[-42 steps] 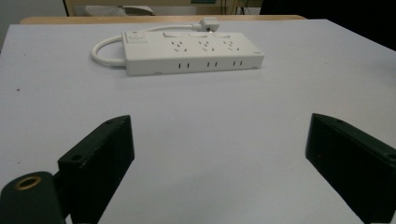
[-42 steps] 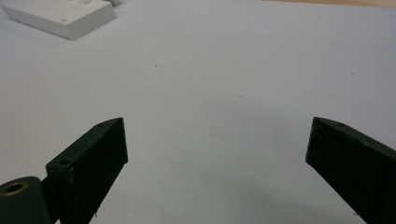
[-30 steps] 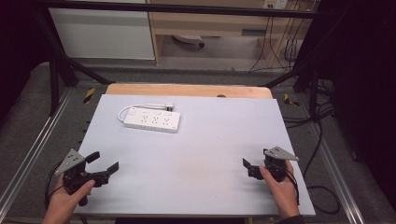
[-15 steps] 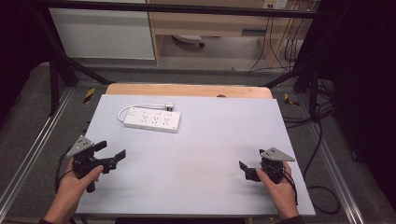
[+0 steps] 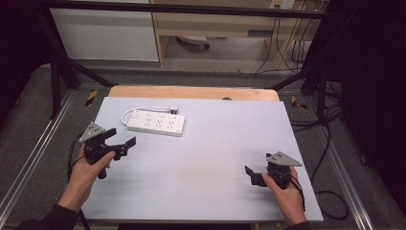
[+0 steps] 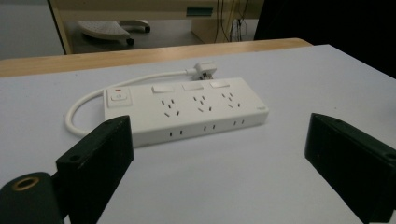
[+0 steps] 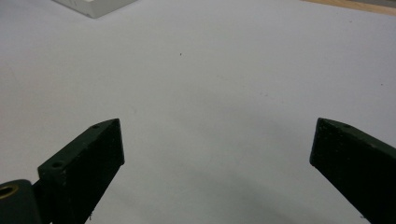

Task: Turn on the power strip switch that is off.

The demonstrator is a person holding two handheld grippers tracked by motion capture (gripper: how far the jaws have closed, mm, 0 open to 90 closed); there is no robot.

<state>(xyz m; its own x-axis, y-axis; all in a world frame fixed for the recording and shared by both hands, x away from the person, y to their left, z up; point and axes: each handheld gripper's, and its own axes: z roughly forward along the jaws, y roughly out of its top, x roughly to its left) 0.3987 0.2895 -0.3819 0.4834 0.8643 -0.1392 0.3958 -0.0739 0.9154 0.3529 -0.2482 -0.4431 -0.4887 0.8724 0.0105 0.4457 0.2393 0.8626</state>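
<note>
Power strip (image 6: 187, 109) before gaping left gripper (image 6: 219, 154)

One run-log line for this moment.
left gripper: open, facing power strip, apart | right gripper: open, over bare table

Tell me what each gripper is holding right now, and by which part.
Nothing is held. The left gripper is open and empty, its jaws pointing toward the white power strip without touching it. The right gripper is open over the bare table.
</note>
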